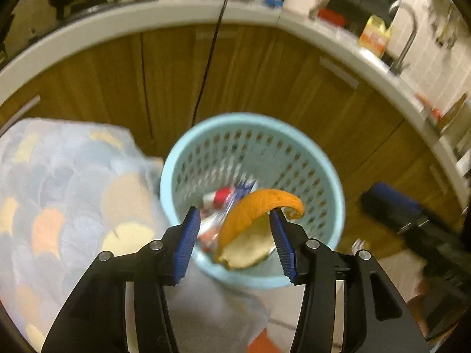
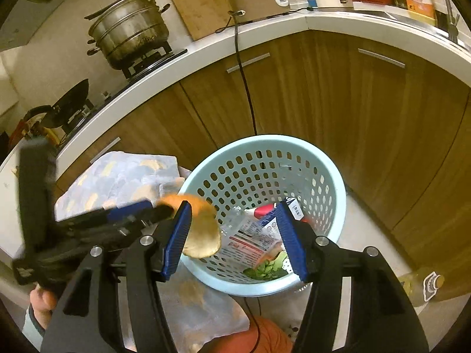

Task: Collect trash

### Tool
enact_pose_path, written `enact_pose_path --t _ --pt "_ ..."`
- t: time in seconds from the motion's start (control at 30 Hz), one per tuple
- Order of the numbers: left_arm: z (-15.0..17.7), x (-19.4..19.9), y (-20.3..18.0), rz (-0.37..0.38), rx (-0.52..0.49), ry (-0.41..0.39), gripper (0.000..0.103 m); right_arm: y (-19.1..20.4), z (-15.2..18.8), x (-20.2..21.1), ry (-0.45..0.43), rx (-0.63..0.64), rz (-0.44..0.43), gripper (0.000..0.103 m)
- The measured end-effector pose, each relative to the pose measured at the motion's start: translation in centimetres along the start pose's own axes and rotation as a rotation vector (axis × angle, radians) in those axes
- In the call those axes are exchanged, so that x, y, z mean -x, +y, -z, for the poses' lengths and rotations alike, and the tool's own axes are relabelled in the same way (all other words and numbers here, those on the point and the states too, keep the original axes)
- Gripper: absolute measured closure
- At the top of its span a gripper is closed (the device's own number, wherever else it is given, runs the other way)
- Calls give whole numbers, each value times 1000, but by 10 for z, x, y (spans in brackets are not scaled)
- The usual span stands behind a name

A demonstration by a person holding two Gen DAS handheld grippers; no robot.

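orange peel (image 1: 250, 223) over blue basket (image 1: 323, 158)

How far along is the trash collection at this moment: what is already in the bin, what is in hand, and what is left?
Done: the light blue perforated bin already holds packaging and green scraps. In hand: an orange peel sits between the left tool's parted pads over the bin, apparently being dropped; it rests against one pad. The right tool is open over the bin, holding nothing. Left: the peel must land; no other loose trash shows.

Both the left gripper (image 1: 234, 220) and right gripper (image 2: 234, 217) point steeply downward, side by side, fingers parted.
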State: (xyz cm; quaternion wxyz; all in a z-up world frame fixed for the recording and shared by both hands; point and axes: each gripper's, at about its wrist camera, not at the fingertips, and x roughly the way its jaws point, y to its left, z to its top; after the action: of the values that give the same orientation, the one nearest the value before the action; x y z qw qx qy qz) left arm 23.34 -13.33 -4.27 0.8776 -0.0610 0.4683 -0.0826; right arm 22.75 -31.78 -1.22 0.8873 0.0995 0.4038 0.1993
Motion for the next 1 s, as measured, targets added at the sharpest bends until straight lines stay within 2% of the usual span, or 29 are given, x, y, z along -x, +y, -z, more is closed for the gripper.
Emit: enact_pose_path --t 0.03,0.2,0.33,0.47,0.6,0.83,1.0 --pt "4 -5 -1 -13 -15 20 55 -1 0 0 1 -3 0 47" --pt "16 -9 2 42 -36 88 51 1 2 -3 9 0 -4 47" --pt "18 2 7 29 -46 57 48 7 2 -1 3 5 -17 47" --pt "22 28 13 22 -16 -44 44 22 2 10 -30 49 -8 47" --pt "26 64 7 -7 -40 -157 38 44 3 24 -77 113 38 47" --pt "46 120 6 -134 -12 -380 27 77 13 49 -167 184 128 47" --pt "69 140 9 -182 7 -484 20 93 24 61 -209 201 159 46"
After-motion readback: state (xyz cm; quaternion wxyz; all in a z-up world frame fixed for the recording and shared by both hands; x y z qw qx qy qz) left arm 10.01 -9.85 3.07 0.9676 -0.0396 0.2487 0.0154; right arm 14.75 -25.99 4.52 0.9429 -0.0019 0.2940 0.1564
